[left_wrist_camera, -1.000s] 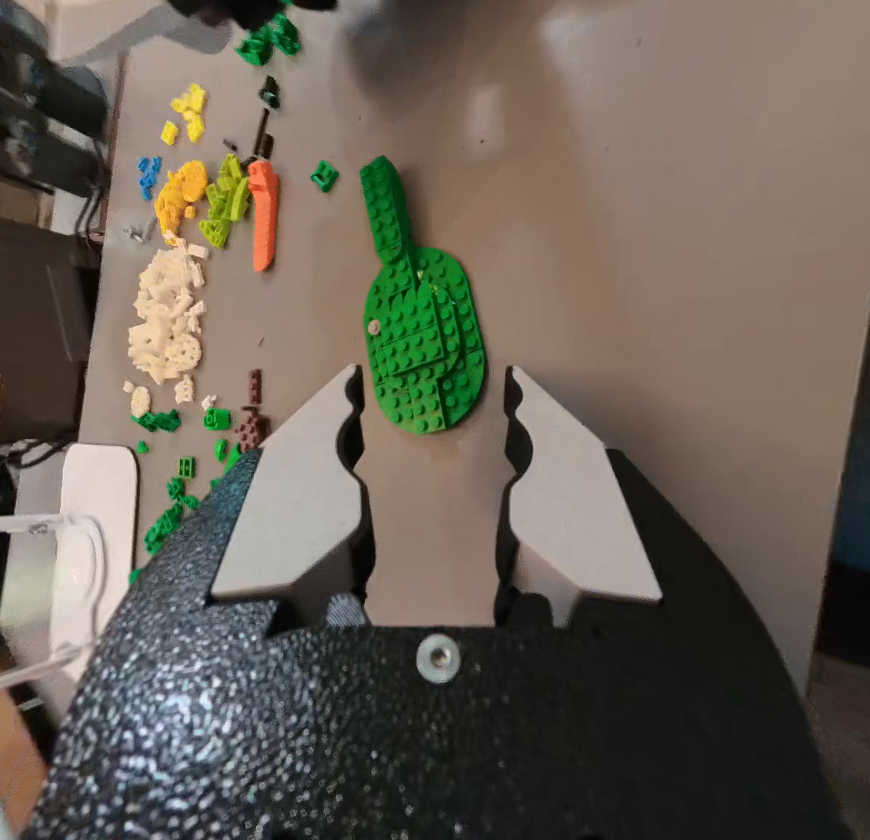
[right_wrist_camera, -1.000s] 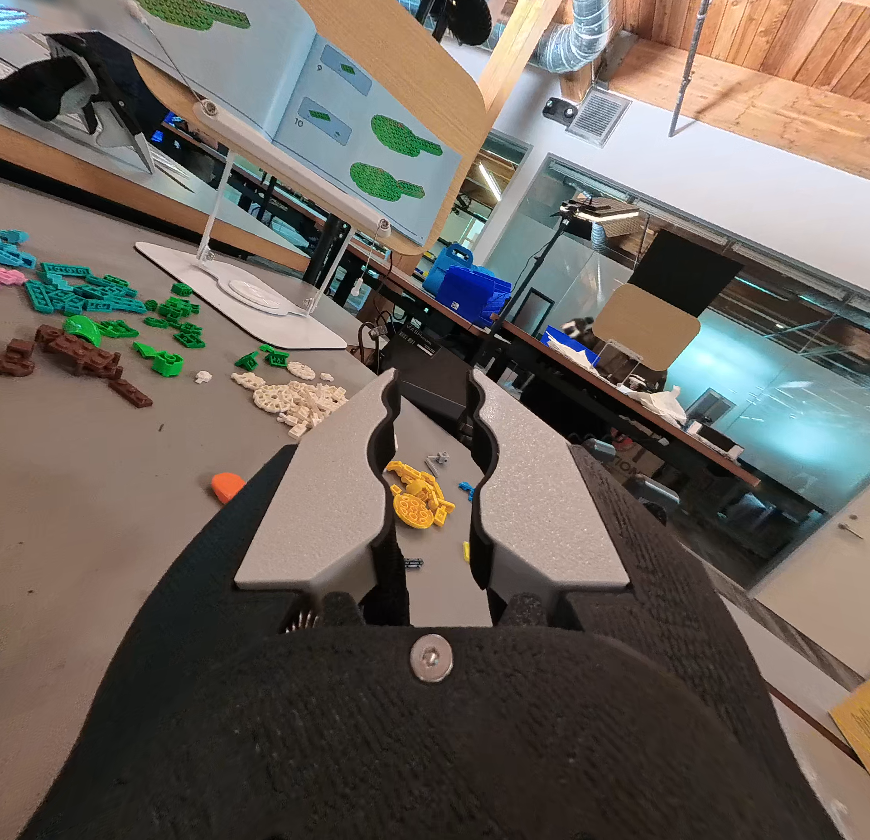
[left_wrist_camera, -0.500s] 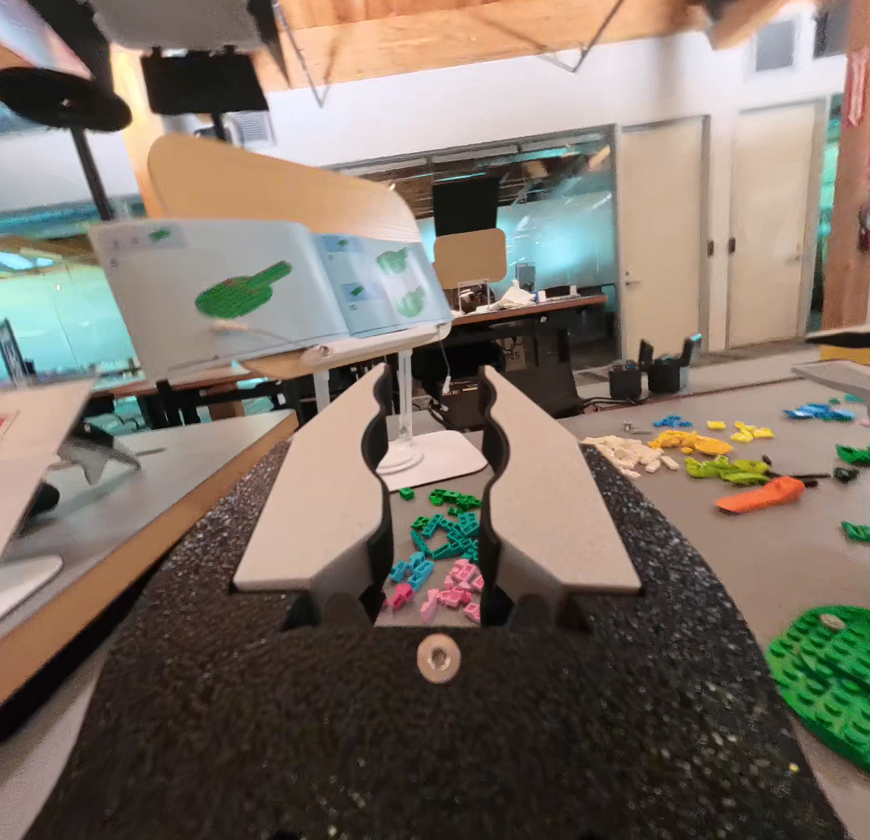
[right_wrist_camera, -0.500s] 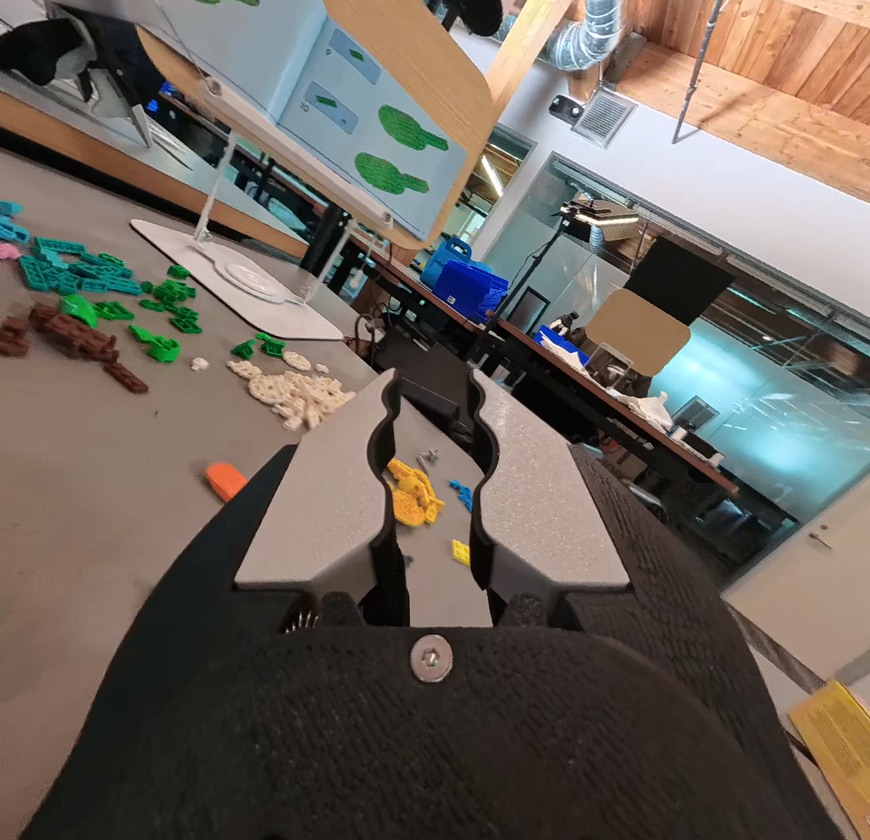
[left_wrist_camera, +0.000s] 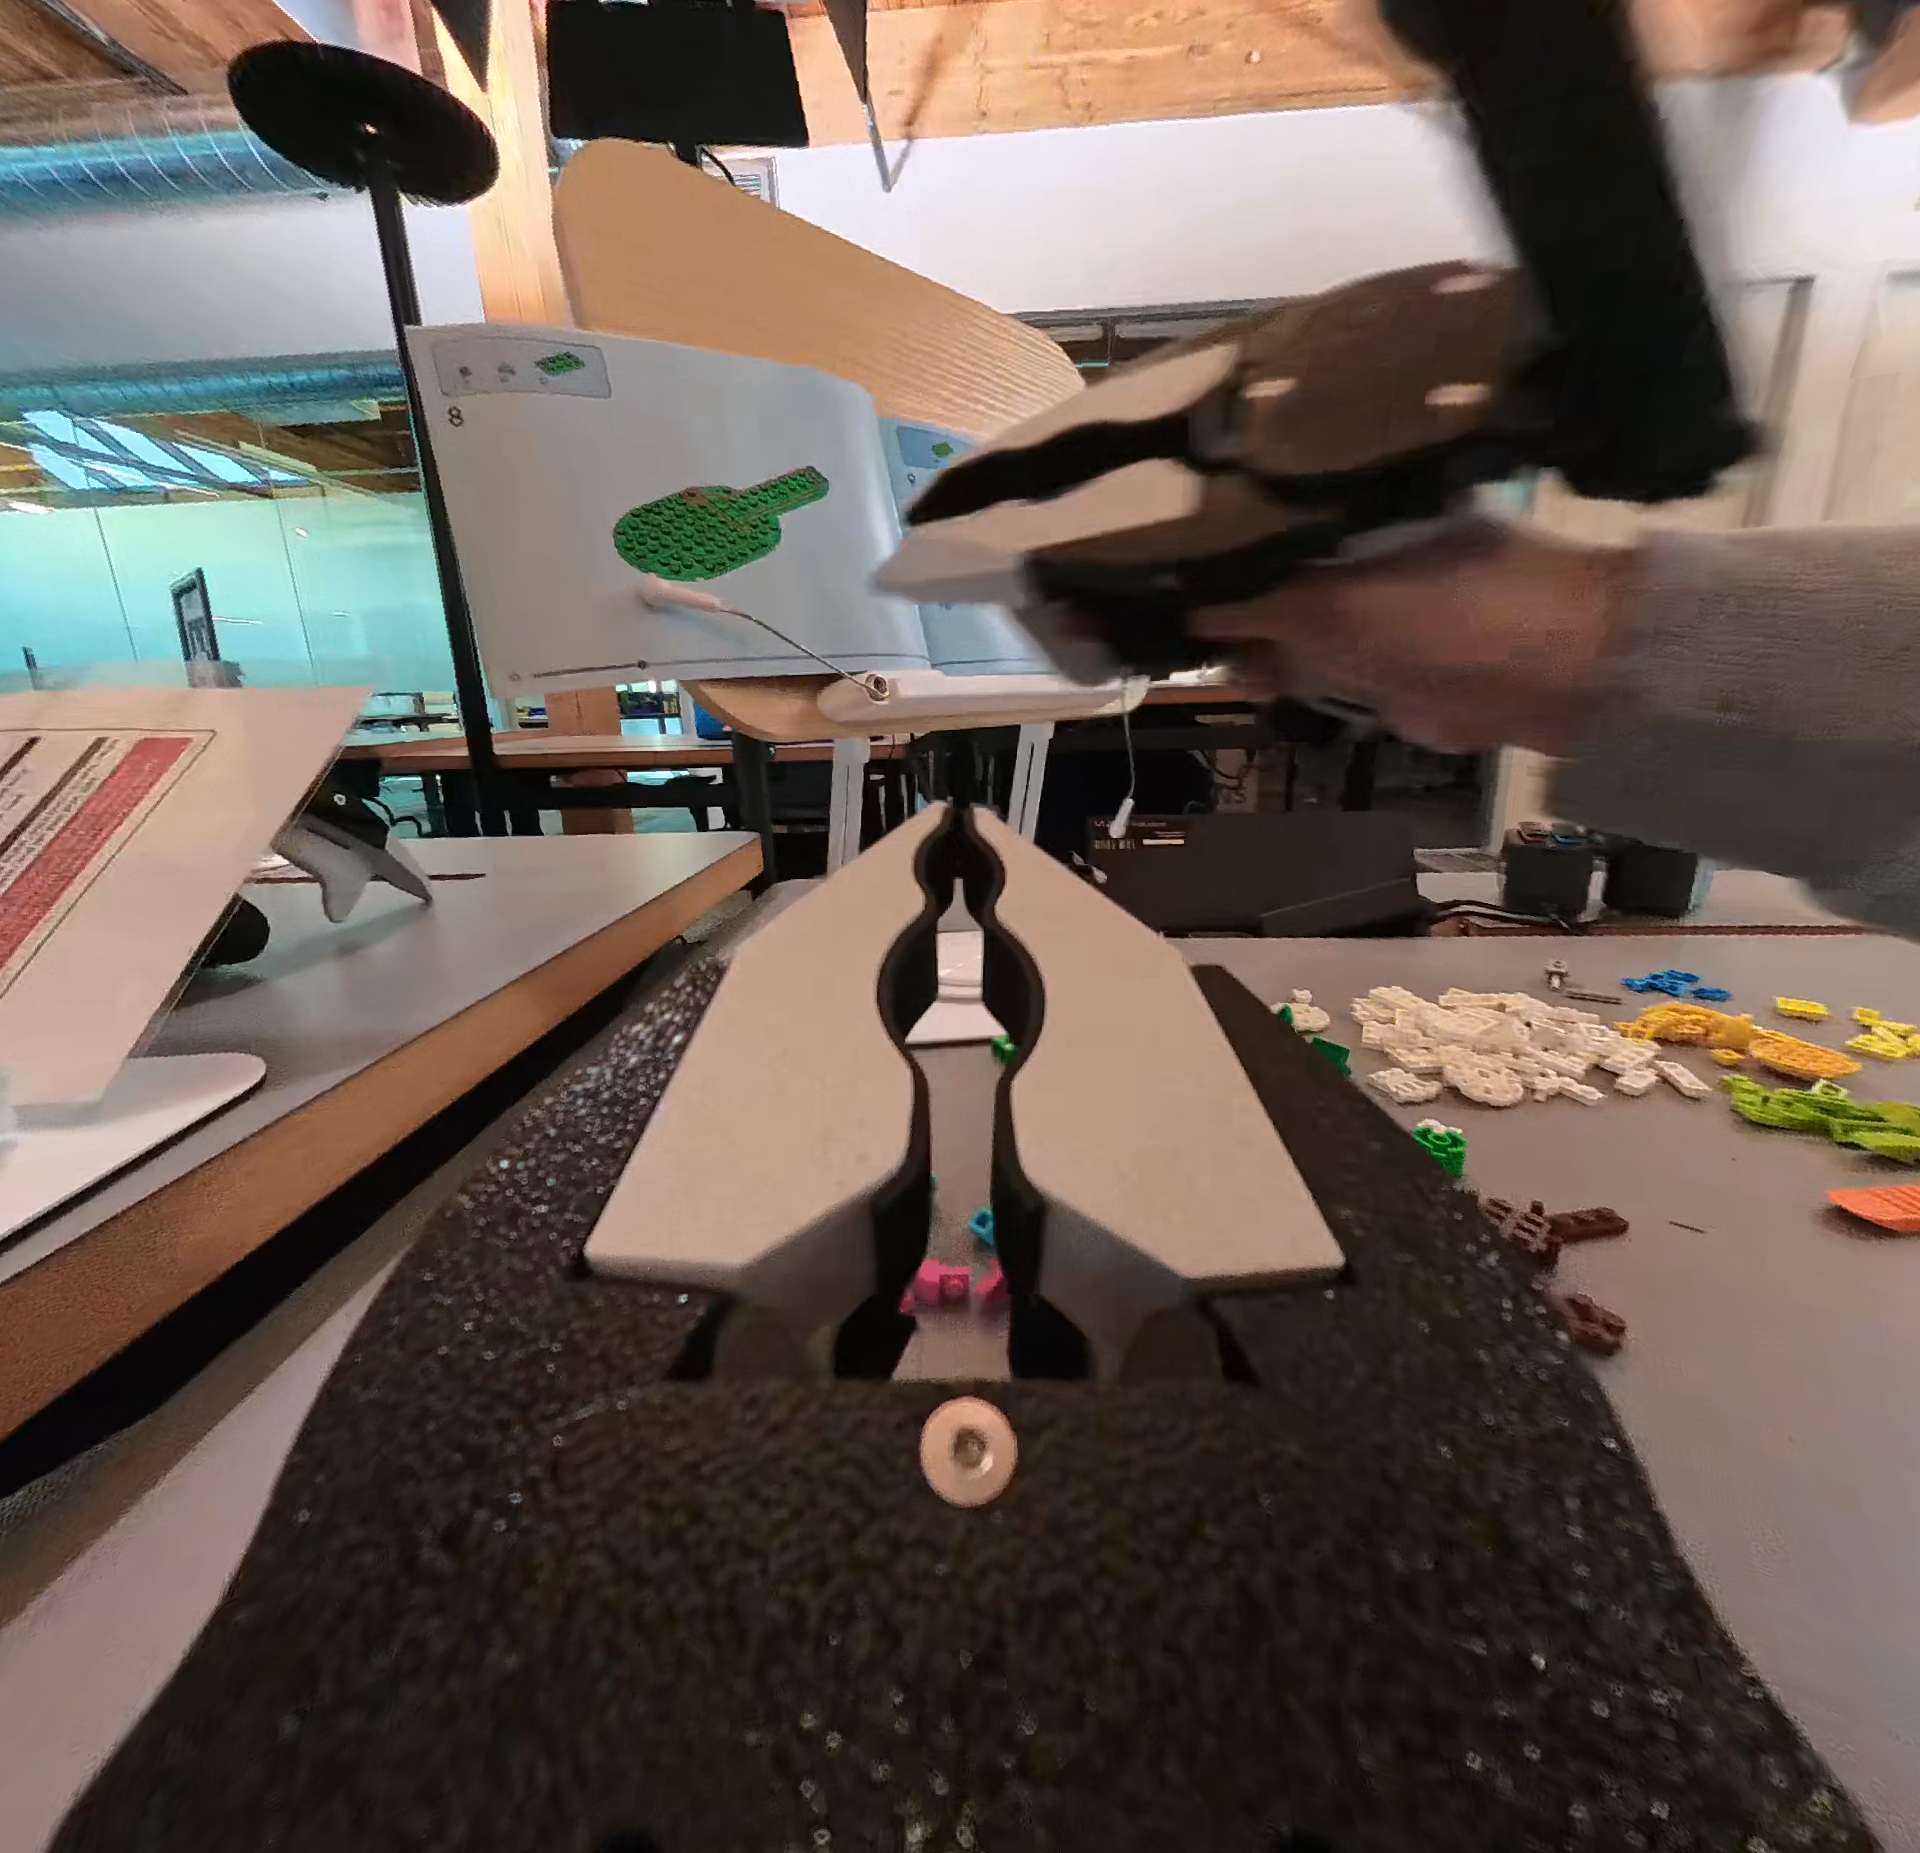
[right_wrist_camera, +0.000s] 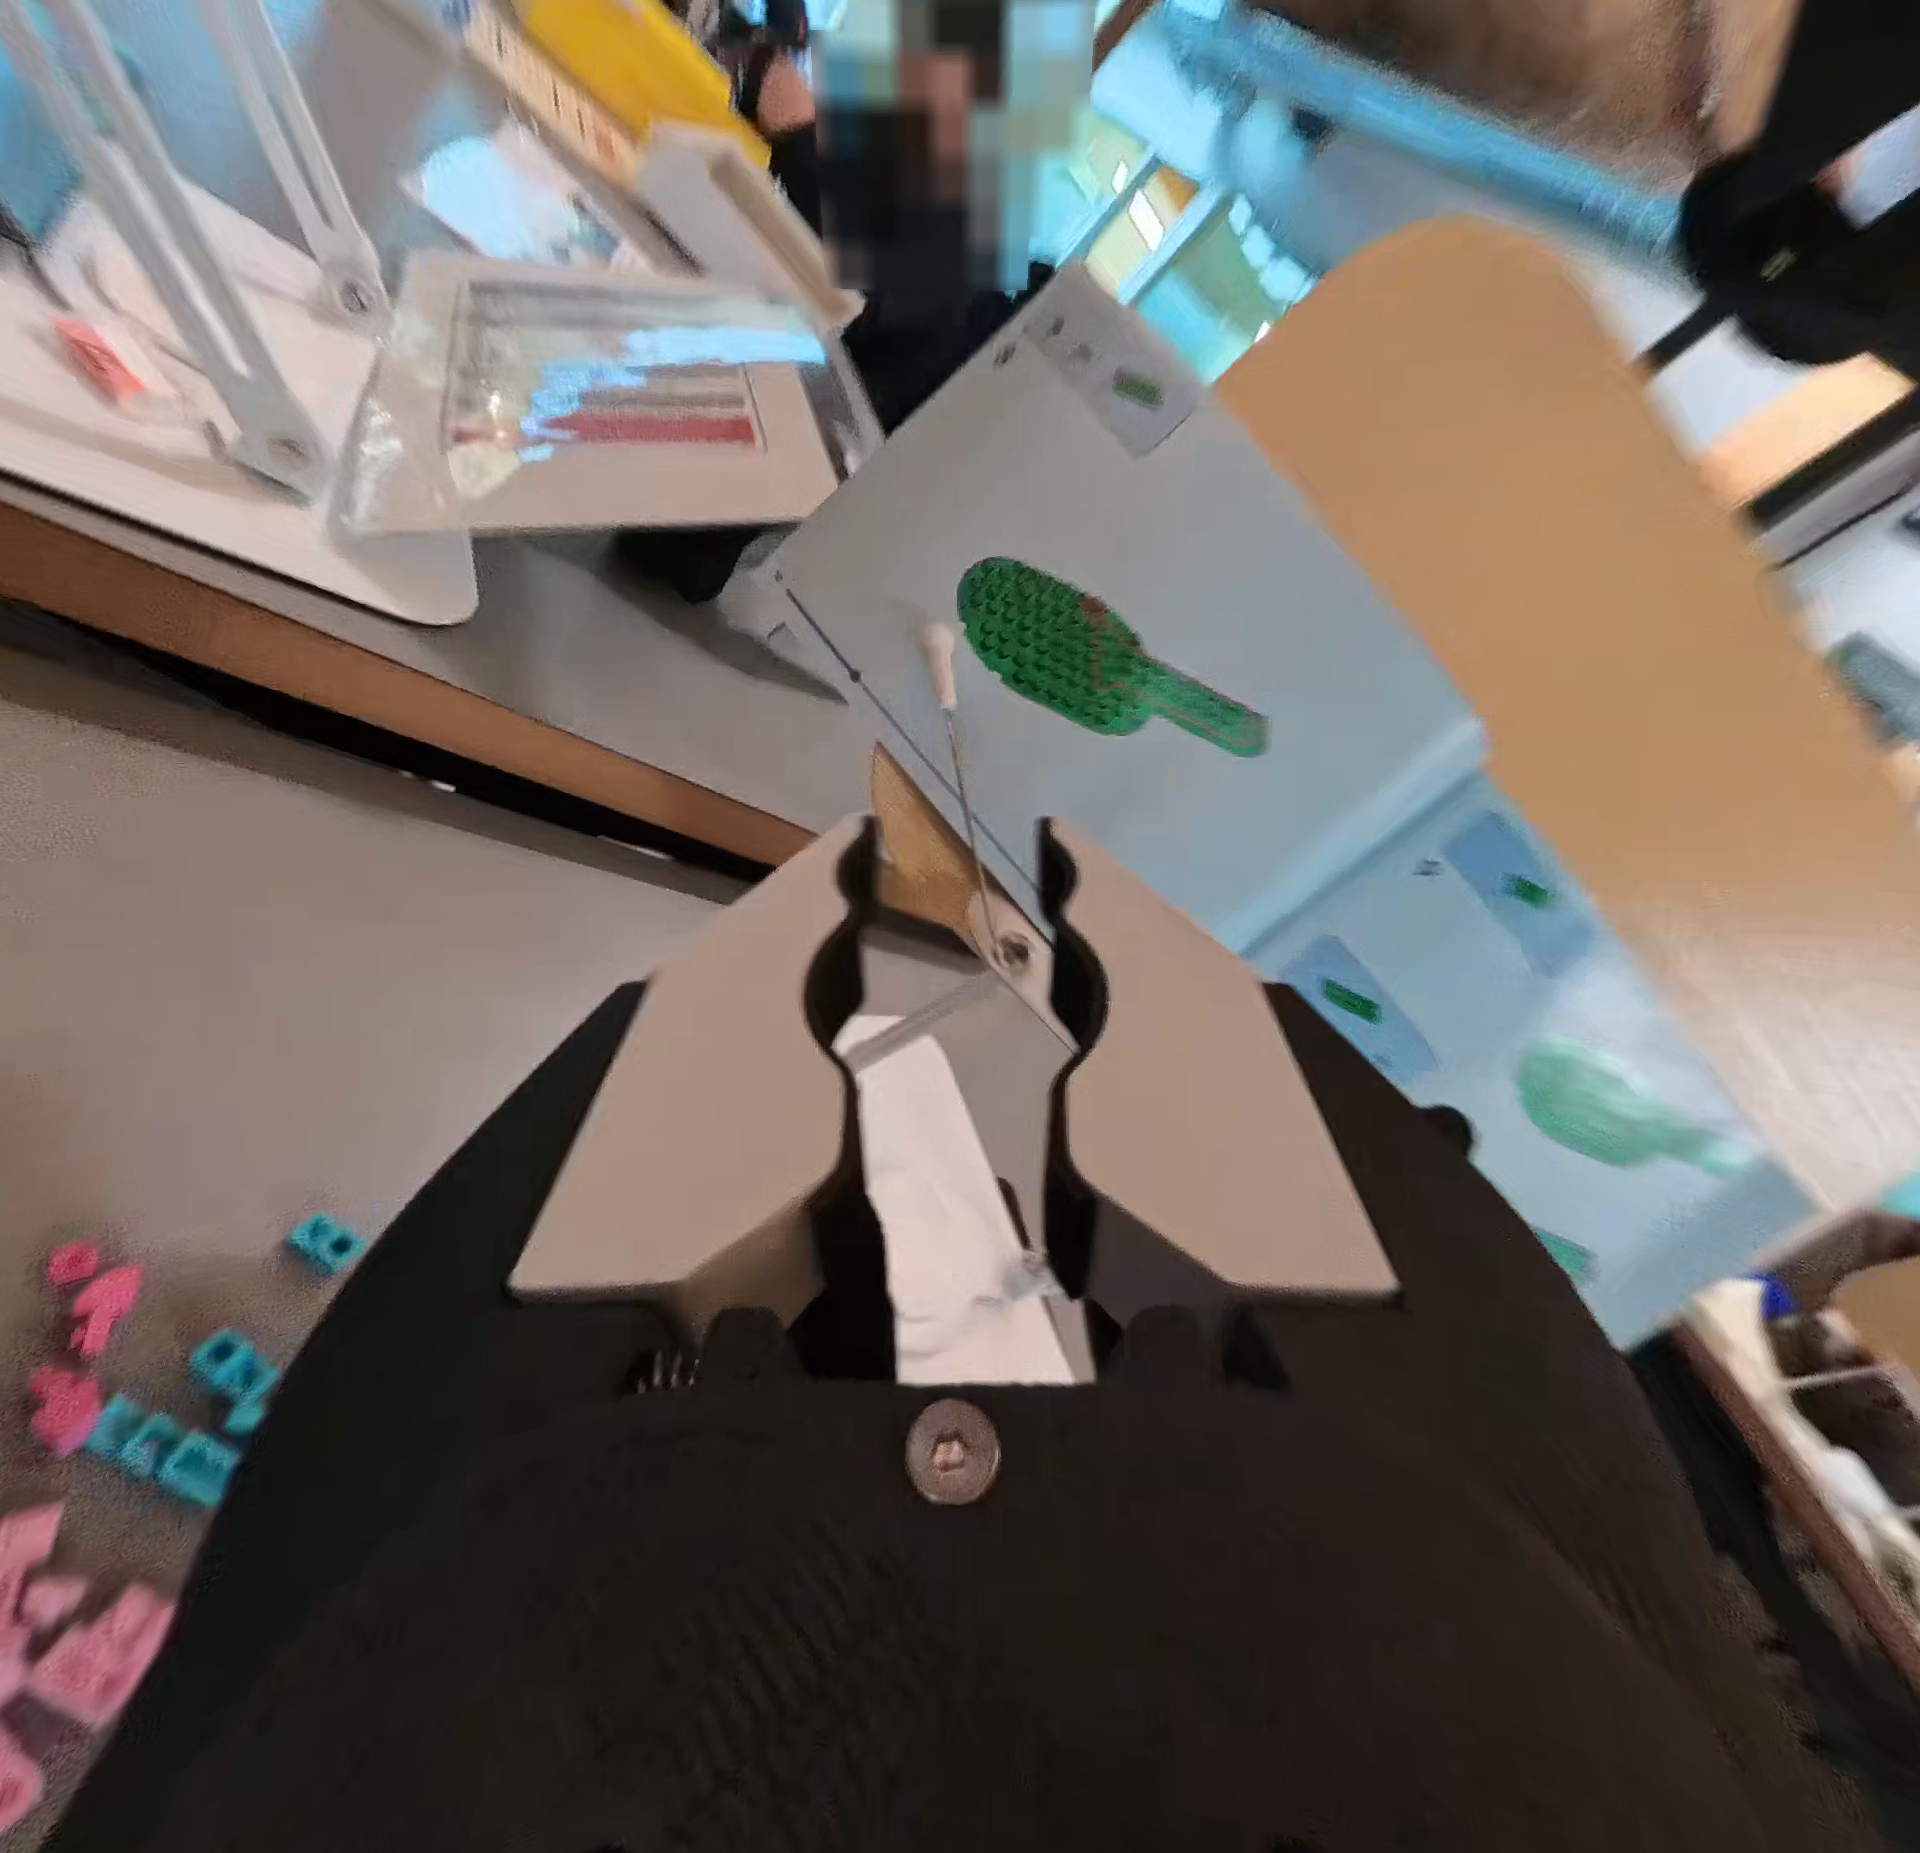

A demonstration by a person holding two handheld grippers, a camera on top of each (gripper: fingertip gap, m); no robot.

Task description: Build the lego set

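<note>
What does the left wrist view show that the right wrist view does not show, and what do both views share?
Only the left wrist view shows the white bricks, yellow bricks, brown bricks, and the right gripper held up near the booklet, fingers apart and empty. It also shows the left gripper, shut on nothing.

Only the right wrist view shows a neighbouring white stand.

Both show the instruction booklet with its green picture, and pink bricks.

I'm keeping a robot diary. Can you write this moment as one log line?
left gripper: shut, empty | right gripper: open, empty, near booklet stand | instruction booklet: open on stand | bricks: on table
</note>
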